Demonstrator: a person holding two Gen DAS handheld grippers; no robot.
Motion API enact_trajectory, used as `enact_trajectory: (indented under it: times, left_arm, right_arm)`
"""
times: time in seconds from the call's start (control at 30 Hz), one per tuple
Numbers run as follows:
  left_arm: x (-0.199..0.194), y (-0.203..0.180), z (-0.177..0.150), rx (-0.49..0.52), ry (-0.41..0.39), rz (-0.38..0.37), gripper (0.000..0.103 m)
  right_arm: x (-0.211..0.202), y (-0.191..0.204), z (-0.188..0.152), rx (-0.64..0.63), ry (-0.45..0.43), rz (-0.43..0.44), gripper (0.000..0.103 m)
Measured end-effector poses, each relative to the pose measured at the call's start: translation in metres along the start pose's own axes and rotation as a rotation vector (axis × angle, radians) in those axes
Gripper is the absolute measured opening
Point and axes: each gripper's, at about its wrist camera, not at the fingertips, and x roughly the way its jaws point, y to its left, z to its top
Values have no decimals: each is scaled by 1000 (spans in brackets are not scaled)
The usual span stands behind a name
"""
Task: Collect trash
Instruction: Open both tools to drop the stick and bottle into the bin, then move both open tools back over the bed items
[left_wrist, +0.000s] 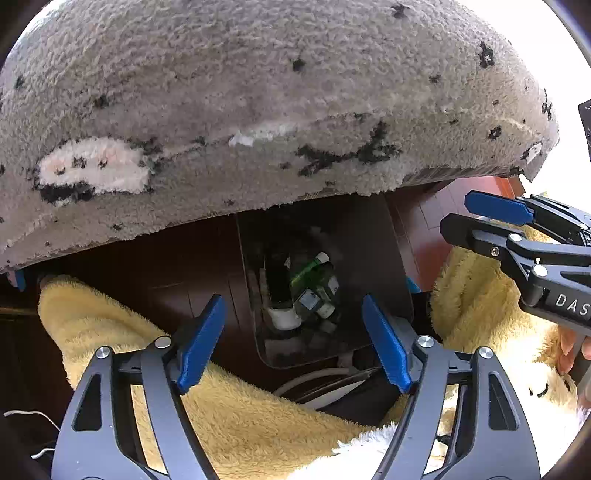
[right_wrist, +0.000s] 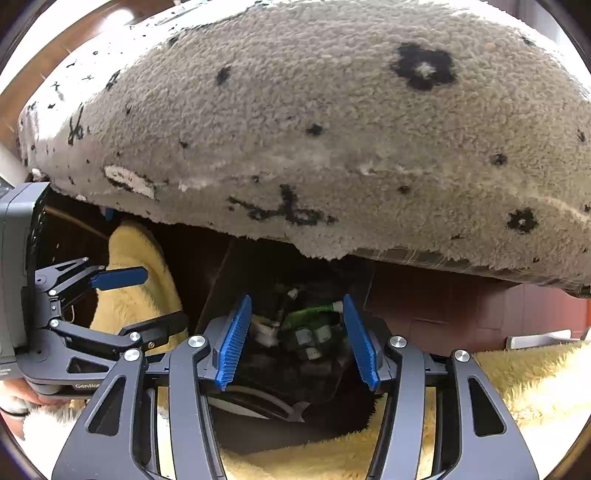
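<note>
A dark trash bin (left_wrist: 373, 258) stands on the floor below the edge of a grey spotted fleece cover (left_wrist: 258, 110). Inside it lie a green bottle (left_wrist: 308, 271), small cartons (left_wrist: 308, 301) and a white cup (left_wrist: 283, 319). My left gripper (left_wrist: 295, 343) is open and empty above the bin's near rim. My right gripper (right_wrist: 297, 341) is open and empty above the same bin (right_wrist: 221, 280), with the green bottle (right_wrist: 310, 315) showing between its fingers. The right gripper also shows in the left wrist view (left_wrist: 480, 218). The left gripper shows in the right wrist view (right_wrist: 144, 299).
A yellow fleece garment (left_wrist: 240, 417) covers the person's legs on both sides of the bin, also in the right wrist view (right_wrist: 140, 291). Red-brown wooden floor (left_wrist: 424, 225) lies right of the bin. White cables (left_wrist: 325, 380) run near the bin's foot.
</note>
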Motion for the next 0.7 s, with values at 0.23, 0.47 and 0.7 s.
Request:
enact_trajectory:
  times: [0.23,0.47,0.7]
  left_arm:
    - [-10,-1,5,20,-10,5,79]
    - [-39,0,21,57,-73,10,89]
    - [-86,2,55,81,-213,52,92]
  right_arm:
    - [-9,-7,4,8,-31,-17,75]
    - [-36,-15,19,8,-139,-99,82]
    - [-82,-18,49,-25,-312,-165,86]
